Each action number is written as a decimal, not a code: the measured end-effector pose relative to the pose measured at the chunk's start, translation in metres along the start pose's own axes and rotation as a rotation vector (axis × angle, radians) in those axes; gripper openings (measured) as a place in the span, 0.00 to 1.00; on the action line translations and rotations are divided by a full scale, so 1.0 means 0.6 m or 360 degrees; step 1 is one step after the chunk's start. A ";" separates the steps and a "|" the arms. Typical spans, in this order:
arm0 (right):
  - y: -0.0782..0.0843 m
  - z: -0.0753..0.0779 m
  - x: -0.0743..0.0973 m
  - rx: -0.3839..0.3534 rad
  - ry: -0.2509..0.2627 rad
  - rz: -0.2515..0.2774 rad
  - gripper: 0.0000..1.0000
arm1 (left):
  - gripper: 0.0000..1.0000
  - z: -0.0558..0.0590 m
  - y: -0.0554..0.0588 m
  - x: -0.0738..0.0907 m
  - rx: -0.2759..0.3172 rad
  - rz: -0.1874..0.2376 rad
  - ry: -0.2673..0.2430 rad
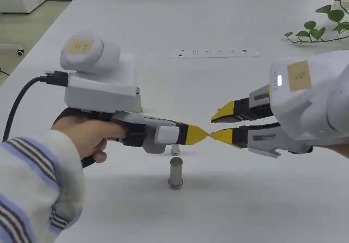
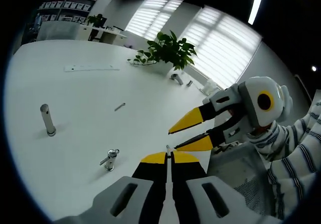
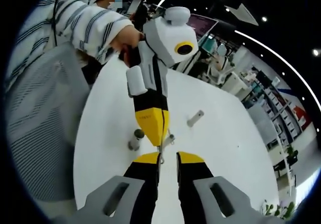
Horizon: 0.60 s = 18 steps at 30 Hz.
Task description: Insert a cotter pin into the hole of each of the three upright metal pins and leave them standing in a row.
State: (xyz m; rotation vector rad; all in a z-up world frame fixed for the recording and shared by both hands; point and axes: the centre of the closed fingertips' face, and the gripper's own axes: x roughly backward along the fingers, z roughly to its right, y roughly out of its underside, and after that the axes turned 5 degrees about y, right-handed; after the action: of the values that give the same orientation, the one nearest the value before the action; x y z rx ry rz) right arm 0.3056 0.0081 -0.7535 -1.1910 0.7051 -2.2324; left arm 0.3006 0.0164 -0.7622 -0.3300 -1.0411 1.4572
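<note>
One upright metal pin [image 1: 175, 173] stands on the white table in front of me, and a second pin [image 1: 175, 150] shows just behind it under the left gripper. In the left gripper view that nearer pin [image 2: 110, 159] has a cotter pin through it, while the other pin [image 2: 47, 119] is bare. My left gripper [image 1: 200, 135] is shut on a thin cotter pin [image 2: 168, 147] that pokes out past its tips. My right gripper [image 1: 211, 126] is open, its yellow jaws meeting the left tips head-on, around the cotter pin [image 3: 169, 139].
A loose cotter pin [image 2: 119, 107] lies on the table beyond the pins. A white power strip [image 1: 212, 52] lies at the far side and a plant [image 1: 327, 25] trails in at the back right. A few small metal parts [image 2: 176, 78] lie near the plant.
</note>
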 end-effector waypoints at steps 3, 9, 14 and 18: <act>0.004 0.005 0.005 -0.0060 -0.0024 0.0017 0.17 | 0.00 0.002 0.002 0.005 -0.0055 -0.0011 0.0005; 0.012 -0.004 0.022 -0.0263 -0.0158 0.0052 0.19 | 0.00 0.011 -0.001 0.012 -0.0188 -0.0011 0.0042; 0.017 -0.012 0.032 -0.0361 -0.0257 0.0067 0.21 | 0.00 0.033 -0.012 0.017 -0.0488 0.0014 0.0128; 0.017 -0.019 0.035 -0.0455 -0.0343 0.0088 0.22 | 0.00 0.043 -0.012 0.018 -0.0592 0.0001 0.0161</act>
State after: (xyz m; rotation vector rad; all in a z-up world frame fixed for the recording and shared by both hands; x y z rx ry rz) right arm 0.2875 -0.0109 -0.7533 -1.5019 0.9776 -1.9654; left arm 0.2840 0.0146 -0.7389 -0.6631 -1.2274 1.2293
